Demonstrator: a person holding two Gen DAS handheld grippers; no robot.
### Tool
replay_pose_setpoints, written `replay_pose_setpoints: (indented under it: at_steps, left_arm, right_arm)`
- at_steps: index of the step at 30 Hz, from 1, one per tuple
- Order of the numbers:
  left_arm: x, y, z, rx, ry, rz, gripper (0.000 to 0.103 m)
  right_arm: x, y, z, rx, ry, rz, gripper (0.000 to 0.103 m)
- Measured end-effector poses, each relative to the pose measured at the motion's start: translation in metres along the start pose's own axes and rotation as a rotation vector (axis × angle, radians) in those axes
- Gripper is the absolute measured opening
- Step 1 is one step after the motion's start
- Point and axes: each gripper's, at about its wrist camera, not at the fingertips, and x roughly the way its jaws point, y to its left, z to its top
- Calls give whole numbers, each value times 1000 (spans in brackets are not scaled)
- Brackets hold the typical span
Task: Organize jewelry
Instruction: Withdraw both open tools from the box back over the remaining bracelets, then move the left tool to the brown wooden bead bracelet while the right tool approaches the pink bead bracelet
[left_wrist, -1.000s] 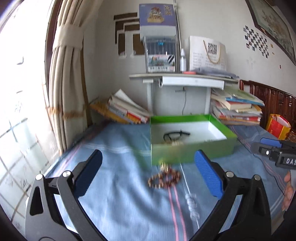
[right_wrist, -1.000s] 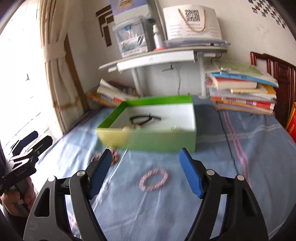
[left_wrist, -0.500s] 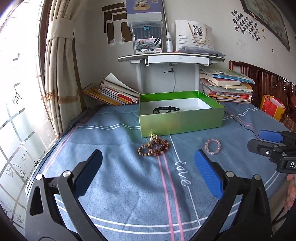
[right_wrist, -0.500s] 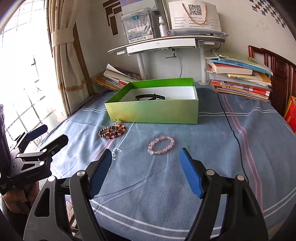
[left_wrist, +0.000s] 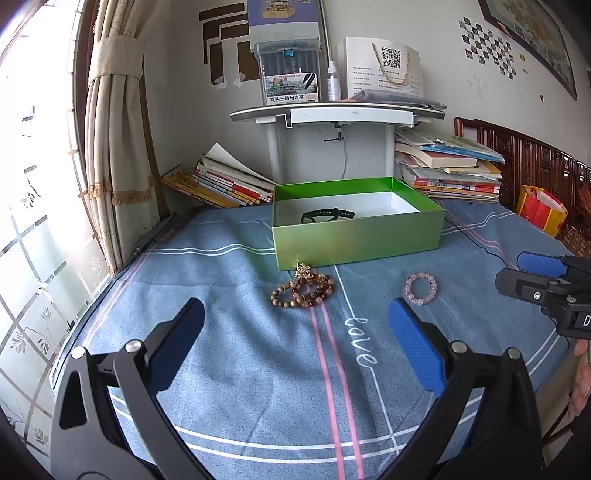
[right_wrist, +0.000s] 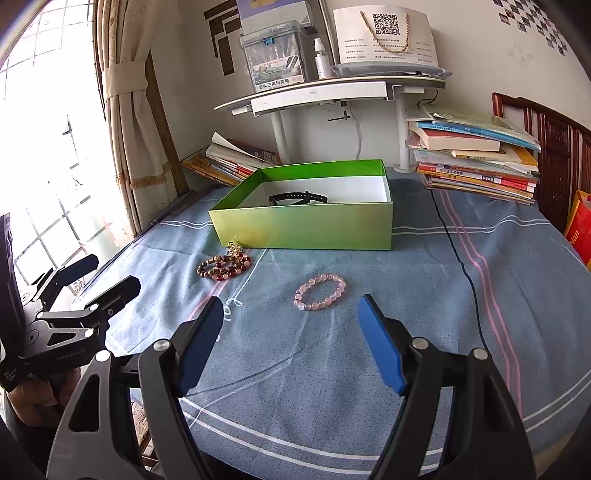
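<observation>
your left gripper (left_wrist: 295, 339) is showing black angular arms, blue ribbed pads (left_wrist: 415, 347) on the fingers, and round silver screws at the pivots. your right gripper (right_wrist: 290, 339) is wearing the same black frame, blue pads (right_wrist: 380, 350) and silver screws. from the right wrist view, the left unit's black body is carrying faint white lettering. bare skin of your hand (right_wrist: 33, 400) is peeking under it.

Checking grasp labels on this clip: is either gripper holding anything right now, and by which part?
Nothing is held. The left gripper and right gripper are both open and empty above the cloth; the pink bracelet lies free.
</observation>
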Motion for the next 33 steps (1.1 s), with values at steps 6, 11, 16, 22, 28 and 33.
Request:
replay_pose_setpoints:
  at_steps: [6, 11, 16, 22, 28, 33]
  left_arm:
    - [5, 0, 0, -4, 8, -5, 99]
    - [11, -2, -1, 1, 23, -10, 99]
    - [20, -2, 0, -7, 40, -29, 99]
    - [36, -2, 2, -8, 63, -38, 99]
    - [58, -2, 10, 33, 77, -35, 99]
    - [84, -4, 16, 144, 108, -37, 97]
  right_arm:
    - [3, -3, 0, 9, 7, -1, 74]
    - [6, -5, 0, 12, 11, -2, 74]
    - [11, -8, 0, 20, 18, -4, 74]
    - [19, -14, 0, 30, 32, -10, 74]
    - [30, -20, 0, 37, 52, -15, 74]
    - [43, -27, 1, 47, 75, -23, 74]
